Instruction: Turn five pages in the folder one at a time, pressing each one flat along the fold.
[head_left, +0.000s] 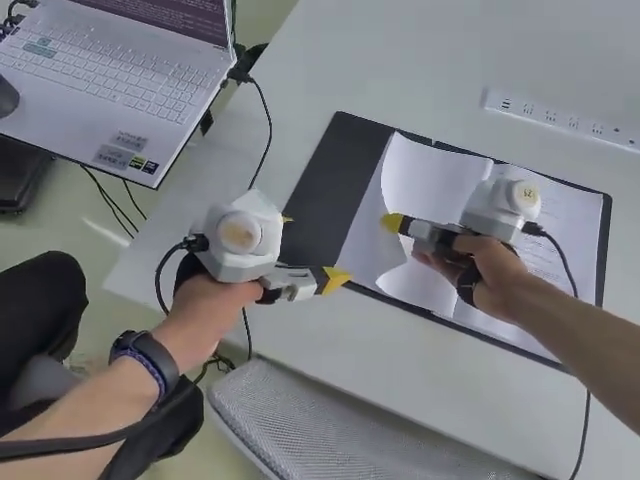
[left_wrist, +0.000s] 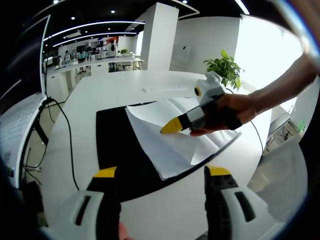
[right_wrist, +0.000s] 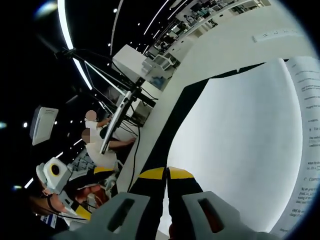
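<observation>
As you hold a gripper in each hand over the white table (head_left: 400, 60), a laptop (head_left: 110, 80) sits open at the far left. A black cable (head_left: 268, 125) runs from the laptop's side toward the near edge. Your left gripper (head_left: 335, 280) hovers low at the near side, just left of the folder (head_left: 330, 190), with its yellow-tipped jaws spread wide and holding nothing.

The folder lies open in the middle of the table, its black inside cover bare on the left. A white page (head_left: 430, 180) rises from it in a curl, lifted clear of the cover and arching toward the left. Your right gripper (head_left: 392, 222) reaches in from the right, its jaws pressed together on the page's free edge and pinching it.

Further right, a printed sheet (head_left: 575, 225) lies flat in the folder. A white power strip (head_left: 560, 118) rests on the table at the far right.
</observation>
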